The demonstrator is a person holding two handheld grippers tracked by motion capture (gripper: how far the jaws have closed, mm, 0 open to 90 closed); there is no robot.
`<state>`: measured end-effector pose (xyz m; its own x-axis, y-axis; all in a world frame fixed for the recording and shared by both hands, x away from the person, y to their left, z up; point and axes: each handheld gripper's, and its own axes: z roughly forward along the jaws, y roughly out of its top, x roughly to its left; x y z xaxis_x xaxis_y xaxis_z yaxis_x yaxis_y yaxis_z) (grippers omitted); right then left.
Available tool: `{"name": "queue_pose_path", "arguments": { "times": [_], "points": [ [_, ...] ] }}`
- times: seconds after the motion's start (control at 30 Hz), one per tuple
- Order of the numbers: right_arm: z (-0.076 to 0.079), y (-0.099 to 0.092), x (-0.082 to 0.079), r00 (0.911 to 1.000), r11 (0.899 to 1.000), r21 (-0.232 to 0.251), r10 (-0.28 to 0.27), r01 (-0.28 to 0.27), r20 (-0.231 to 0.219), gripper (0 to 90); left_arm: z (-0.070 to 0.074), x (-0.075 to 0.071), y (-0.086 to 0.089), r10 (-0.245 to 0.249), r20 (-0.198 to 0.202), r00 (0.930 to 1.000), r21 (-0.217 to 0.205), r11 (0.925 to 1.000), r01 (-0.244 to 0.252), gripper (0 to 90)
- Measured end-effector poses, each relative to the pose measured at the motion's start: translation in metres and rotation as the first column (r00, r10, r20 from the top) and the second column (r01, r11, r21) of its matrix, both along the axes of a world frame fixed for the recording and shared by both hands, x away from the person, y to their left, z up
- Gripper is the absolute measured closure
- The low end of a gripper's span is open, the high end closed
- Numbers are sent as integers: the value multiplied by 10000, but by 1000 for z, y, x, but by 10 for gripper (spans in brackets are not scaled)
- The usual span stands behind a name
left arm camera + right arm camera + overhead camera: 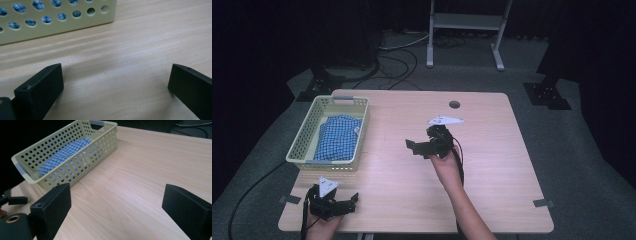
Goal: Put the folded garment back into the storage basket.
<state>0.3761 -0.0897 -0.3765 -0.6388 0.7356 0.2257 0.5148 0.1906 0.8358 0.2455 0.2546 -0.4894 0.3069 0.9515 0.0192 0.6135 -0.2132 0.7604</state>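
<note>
A pale yellow perforated basket [362, 127] stands on the left part of the wooden table [492, 165]. A blue checked cloth [337, 137] lies folded inside it. My left gripper [333, 199] sits low by the table's front left corner, just in front of the basket, open and holding nothing. In the left gripper view the gripper [115, 82] faces bare wood, with the basket wall [62, 23] at the upper left. My right gripper [418, 138] hovers over the table's middle, pointing left, open and empty. In the right gripper view the gripper [116, 200] frames the basket [82, 165] and the cloth [65, 153].
A round cable hole [454, 104] sits near the table's far edge. Grey tape [543, 203] marks the front right corner. A white metal stand [467, 22] and loose cables [397, 60] are on the floor beyond the table. Bare wood lies right of the basket.
</note>
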Motion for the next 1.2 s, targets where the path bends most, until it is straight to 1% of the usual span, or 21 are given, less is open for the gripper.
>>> {"name": "queue_pose_path", "arguments": {
  "times": [0.1, 0.17, 0.23, 0.43, 0.53, 0.63, 0.7, 0.9, 0.97, 1.1, 1.2],
  "points": [
    [1, -12, -5, 9997, 9997, -185, -176, 179, 158, 86, 0, 0, 0, 28, -2, 10000, -53, 10000, -28, 0],
    [1, -22, -8, 9993, 9993, -174, -318, 322, 209, 86, 0, 0, 0, 16, 4, 10000, -34, 10000, -16, 0],
    [1, -32, -11, 9990, 9991, -44, -427, 428, 157, 86, 0, 0, 0, 23, 12, 10000, -52, 10000, -23, 0],
    [-1, -54, -24, 9960, 9962, -243, -831, 840, 327, 86, 0, 0, -1, -44, -2, 10000, -49, 10000, 44, 0],
    [-3, -67, -31, 9935, 9942, -156, -1057, 1064, 427, 86, 0, 0, -1, -45, -1, 10000, -58, 10000, 45, 0],
    [-5, -78, -37, 9919, 9926, -166, -1195, 1203, 432, 86, 0, 0, -1, -45, 1, 10000, -60, 10000, 45, 0],
    [-6, -85, -41, 9901, 9909, -238, -1313, 1326, 498, 86, 0, 0, -1, -22, 3, 10000, -99, 9999, 22, 0],
    [-7, -106, -53, 9830, 9846, -200, -1720, 1736, 643, 86, 0, 0, -1, -24, 4, 10000, -100, 9999, 24, 0],
    [-8, -113, -57, 9800, 9818, -263, -1858, 1880, 716, 85, 0, 0, -1, -26, 2, 10000, -99, 9999, 26, 0],
    [-11, -127, -63, 9741, 9754, -364, -2145, 2174, 708, 86, 0, 0, -1, -33, -4, 10000, -73, 10000, 33, 0],
    [-16, -138, -68, 9700, 9710, -301, -2348, 2371, 635, 85, 0, 0, -1, -33, -6, 10000, -83, 10000, 33, 0]
  ]
}}
